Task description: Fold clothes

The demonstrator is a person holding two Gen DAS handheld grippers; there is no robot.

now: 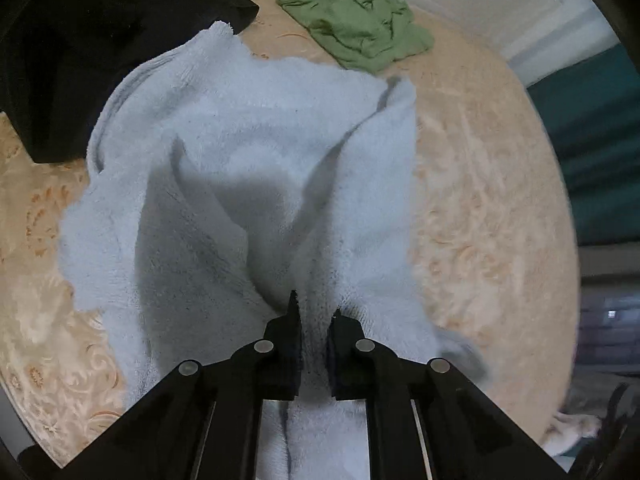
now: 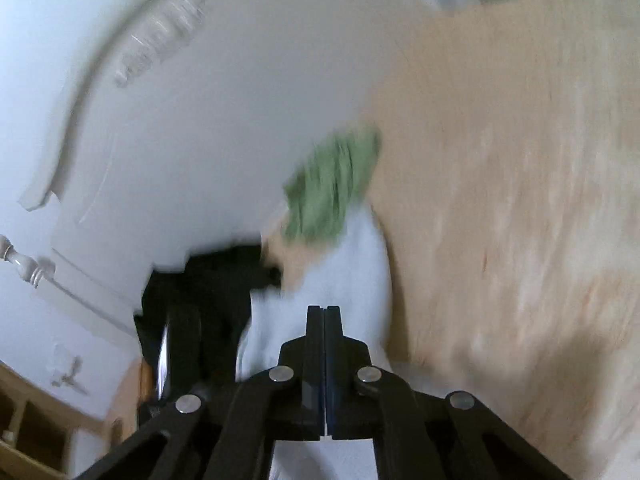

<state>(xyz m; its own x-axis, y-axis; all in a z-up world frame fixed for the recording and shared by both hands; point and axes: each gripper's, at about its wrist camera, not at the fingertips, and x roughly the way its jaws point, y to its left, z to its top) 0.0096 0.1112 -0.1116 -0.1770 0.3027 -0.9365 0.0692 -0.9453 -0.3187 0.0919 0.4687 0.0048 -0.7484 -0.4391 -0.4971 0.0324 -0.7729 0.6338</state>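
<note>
- My left gripper [image 1: 314,308] points steeply down and pinches a bunched fold of the pale blue towel [image 1: 240,168]; the terry cloth fills the narrow gap between the two black fingers.
- From that pinch the towel rises in soft ridges and spreads away from me in a loose, rumpled heap, with one corner flipped over at its far right edge.
- The towel lies on a beige bedspread [image 1: 480,200] with a pale floral pattern, which shows on both sides of it.
- A black garment [image 1: 100,40] sits at the towel's far left, its edge touching or overlapping the towel's far corner.
- A crumpled green garment [image 1: 360,28] lies farther off on the bedspread, apart from the towel, near a white wall.
- My right gripper [image 2: 324,312] has its fingers pressed flat together; I cannot make out any cloth caught between the pads.
- That view is badly smeared. Just beyond the right fingertips I see the towel [image 2: 352,272] as a pale shape, the green garment [image 2: 332,192] past it, and the black garment [image 2: 208,292] to the left.
- The bedspread [image 2: 520,200] fills the right side of that view, and a white panelled surface [image 2: 200,120] the upper left.
</note>
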